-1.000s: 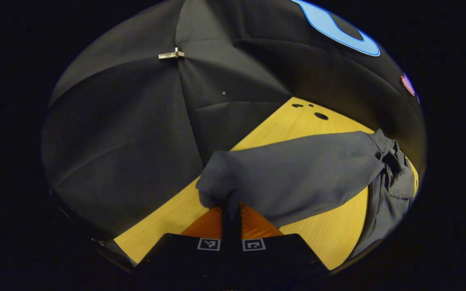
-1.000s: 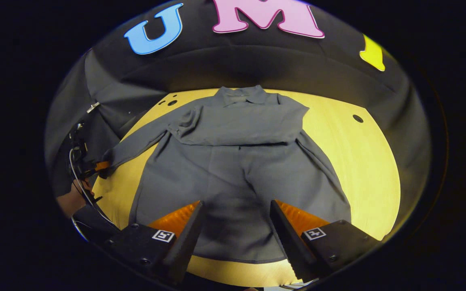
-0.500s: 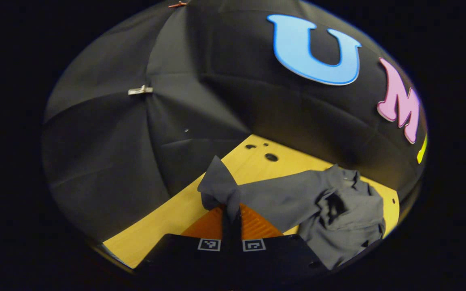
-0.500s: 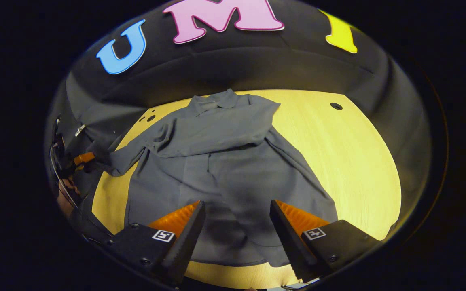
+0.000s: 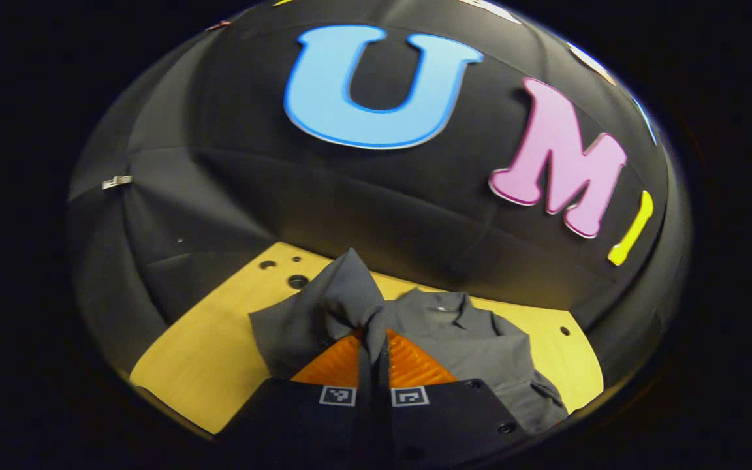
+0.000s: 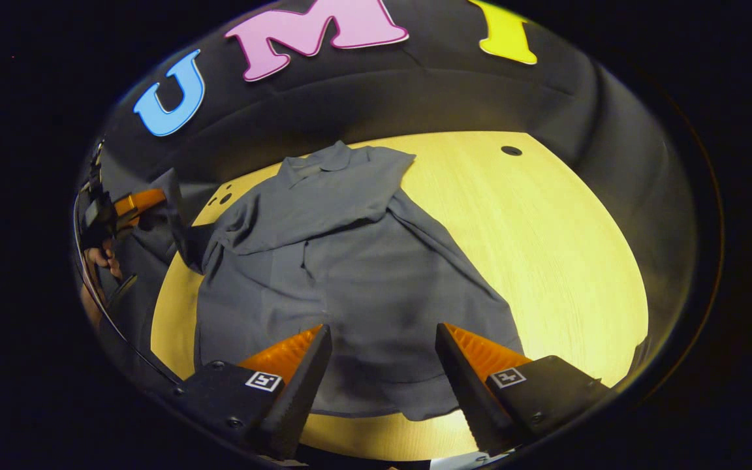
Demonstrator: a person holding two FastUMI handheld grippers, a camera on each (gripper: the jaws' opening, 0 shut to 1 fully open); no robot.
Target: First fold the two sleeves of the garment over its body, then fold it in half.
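A grey collared garment [image 6: 350, 274] lies spread on the yellow table [image 6: 546, 248], collar [image 6: 314, 163] at the far side. One sleeve [image 6: 324, 205] lies folded across its chest. My left gripper [image 5: 374, 336] is shut on the cuff of the other sleeve [image 5: 343, 297], lifted off the table; the collar [image 5: 454, 303] lies just beyond. The right gripper view shows that left gripper [image 6: 129, 203] at the far left, raised, the sleeve [image 6: 183, 222] hanging from it. My right gripper [image 6: 382, 356] hovers open above the garment's hem, holding nothing.
The table has small round holes near its far left corner [image 5: 296, 281] and far right corner [image 6: 511, 151]. Black cloth walls close the booth on all sides. A hand [image 6: 98, 258] holds the left gripper. Bare tabletop lies right of the garment.
My left gripper has lifted the sleeve cuff higher and swung it in over the garment's body. The right gripper view has drifted slightly; that gripper stays open.
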